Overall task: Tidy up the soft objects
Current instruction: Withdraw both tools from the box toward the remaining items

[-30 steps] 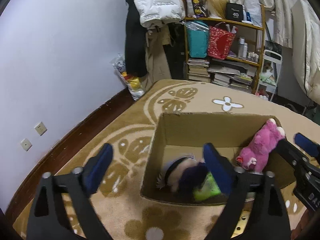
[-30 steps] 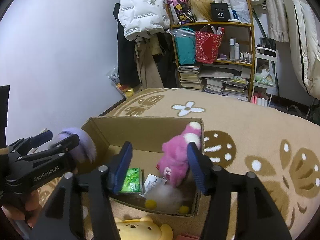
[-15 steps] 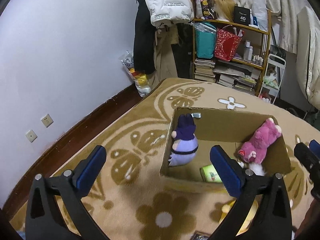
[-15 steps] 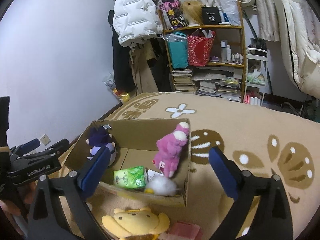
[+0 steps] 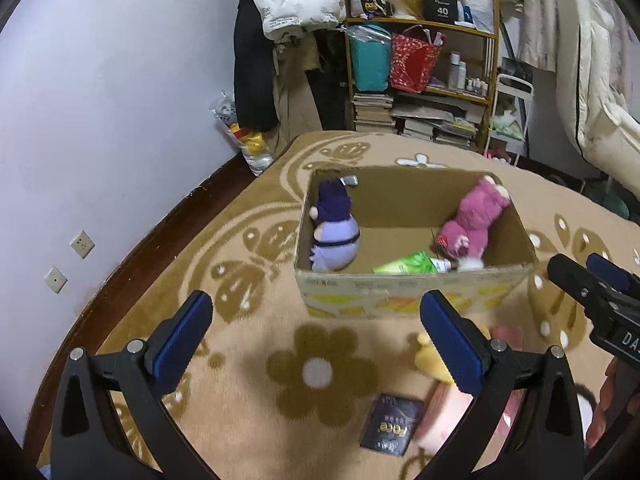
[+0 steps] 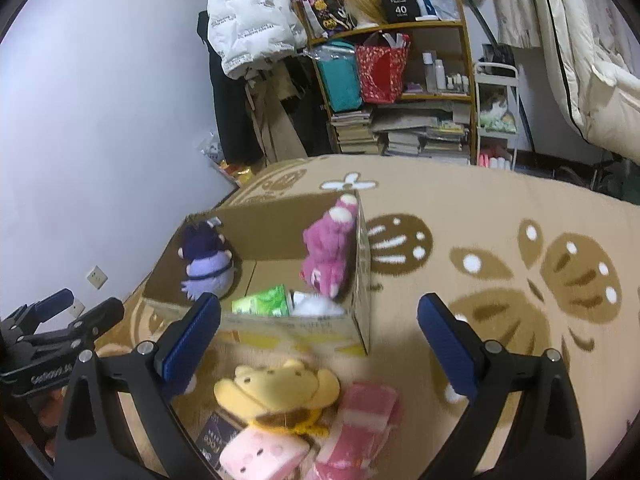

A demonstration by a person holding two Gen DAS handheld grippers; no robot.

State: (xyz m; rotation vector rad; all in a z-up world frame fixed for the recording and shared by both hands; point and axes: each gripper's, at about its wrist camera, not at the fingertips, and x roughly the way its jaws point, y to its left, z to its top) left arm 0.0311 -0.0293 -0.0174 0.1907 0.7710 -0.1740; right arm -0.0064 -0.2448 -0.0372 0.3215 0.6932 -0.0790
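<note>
The cardboard box (image 6: 356,332) sits on the rug (image 6: 500,216) with our purple plush (image 6: 208,268) at its left wall and the pink plush (image 6: 326,252) against the right; a green packet (image 6: 262,302) lies between. Nearer us, outside the box, wait a yellow plush (image 6: 280,390) and pink soft pieces (image 6: 360,420). Our left gripper (image 5: 316,344) and right gripper (image 6: 318,332) both stand released and empty. We judge we are between drops; next we reach for the yellow plush.
</note>
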